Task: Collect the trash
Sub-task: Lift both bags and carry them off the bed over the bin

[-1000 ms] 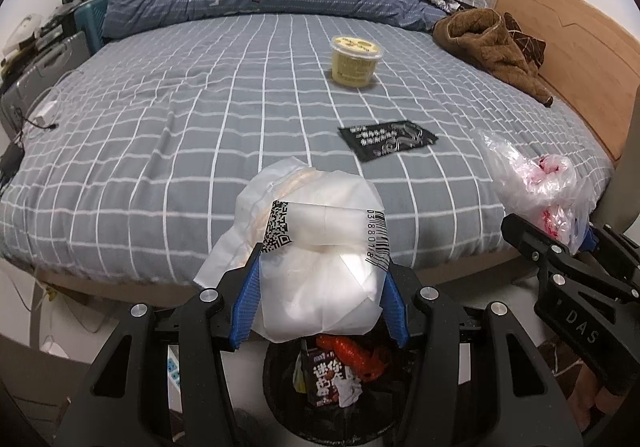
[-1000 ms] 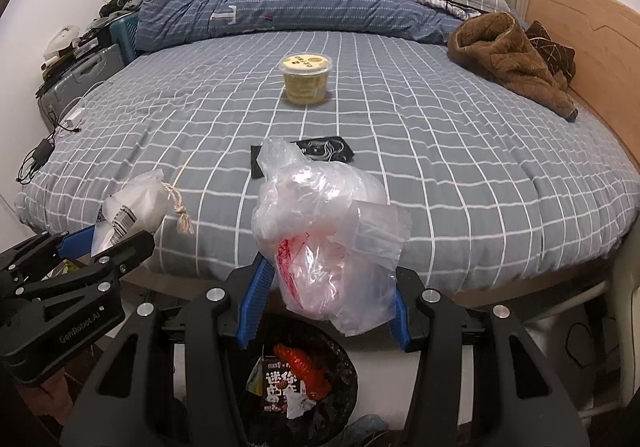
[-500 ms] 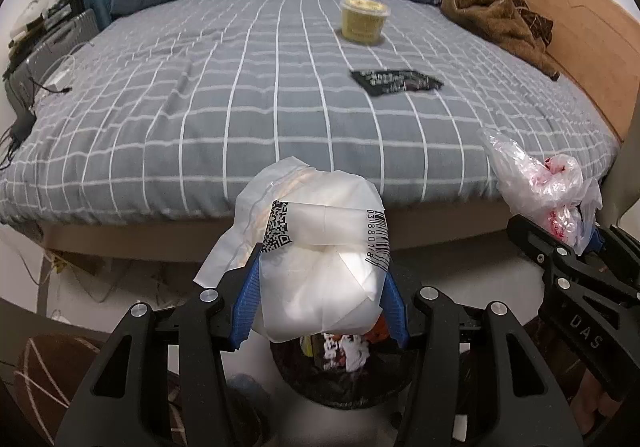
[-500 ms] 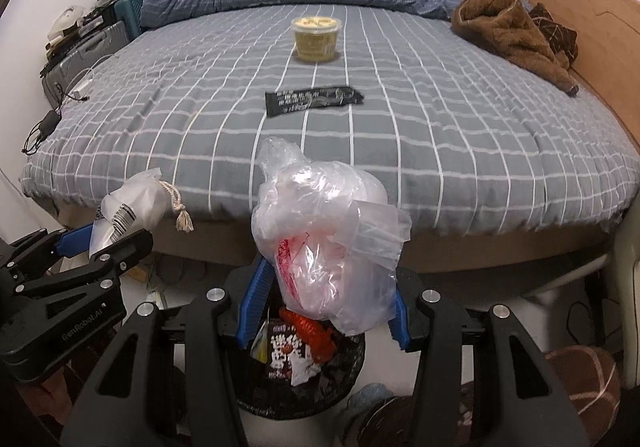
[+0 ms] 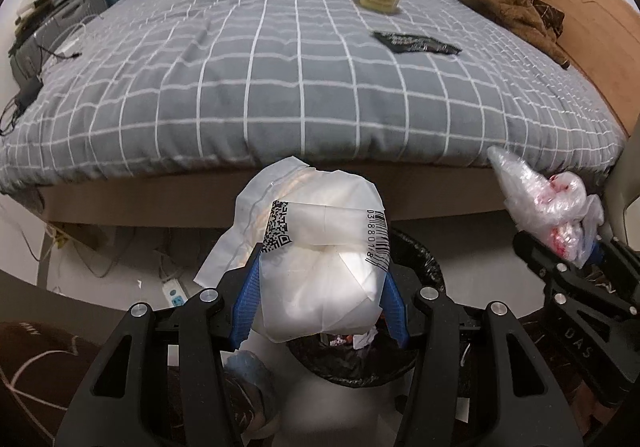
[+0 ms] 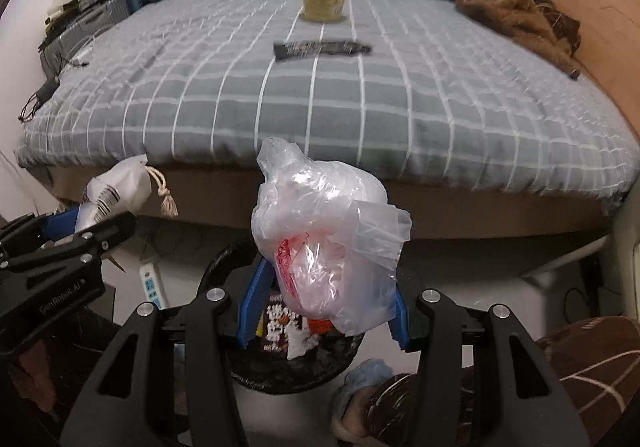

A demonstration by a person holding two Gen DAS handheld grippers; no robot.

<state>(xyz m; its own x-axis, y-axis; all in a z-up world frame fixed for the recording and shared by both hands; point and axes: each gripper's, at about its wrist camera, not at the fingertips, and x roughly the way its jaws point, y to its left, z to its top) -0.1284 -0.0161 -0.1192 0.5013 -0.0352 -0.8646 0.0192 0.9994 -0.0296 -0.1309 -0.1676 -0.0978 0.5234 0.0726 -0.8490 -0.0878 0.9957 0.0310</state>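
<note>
We hold our left gripper tilted steeply downward, and its blue pads press on both sides of a white bag. Our right gripper is just beside it at the same tilt, its jaws clamped on a clear plastic bag.

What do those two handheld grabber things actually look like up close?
Both are matte black plastic frames with cut-out struts and silver bolts. The left gripper and right gripper each end in two ribbed blue fingers. White lettering marks their sides. No cables or sleeves show.
</note>
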